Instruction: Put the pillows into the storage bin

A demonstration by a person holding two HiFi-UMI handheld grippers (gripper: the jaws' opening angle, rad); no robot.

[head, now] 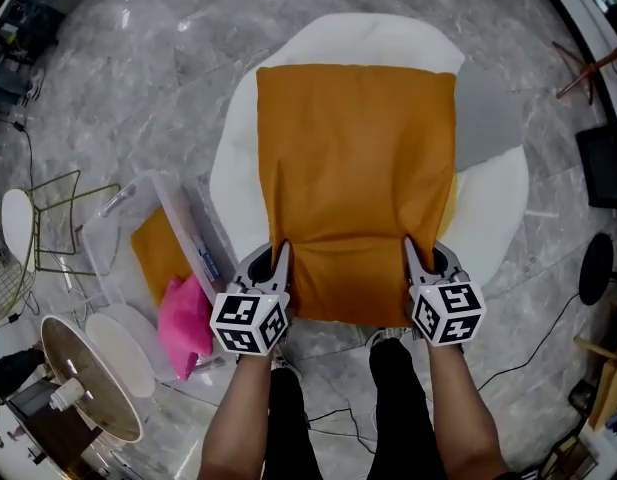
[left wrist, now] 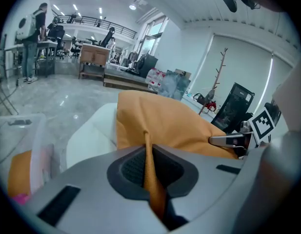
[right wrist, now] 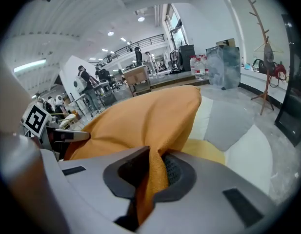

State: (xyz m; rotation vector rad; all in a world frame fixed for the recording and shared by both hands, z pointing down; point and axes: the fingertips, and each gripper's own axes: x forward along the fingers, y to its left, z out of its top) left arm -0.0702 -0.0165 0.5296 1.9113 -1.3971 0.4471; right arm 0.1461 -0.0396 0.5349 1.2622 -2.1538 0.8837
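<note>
Left tongs (head: 280,255) are clamped tight on the near left corner of a big orange square fabric pillow (head: 356,168). In the left gripper view you can see a thin fold of the orange cloth pinched right between the dark ribbed pads (left wrist: 132,168). Right tongs (head: 408,250) are doing the same on the near right corner, closed down on a thicker bunch of fabric.

So the pillow is held by its near edge with both tongs, one at each corner. It spreads away from the person over a white rounded cushioned seat (head: 233,168). From the right gripper view the near part is up off the seat. A yellow pillow (right wrist: 209,151) peeks out underneath on the right, next to a grey cushion panel (head: 483,118). Can't tell if the far edge is touching the seat.

The clear plastic storage bin (head: 180,218) sits on the grey marble floor (head: 138,88), off to the left of the seat and just beside the left tongs. There's a smaller orange pillow (head: 160,253) inside it and a bright pink pillow (head: 185,313) at its near end.
</note>
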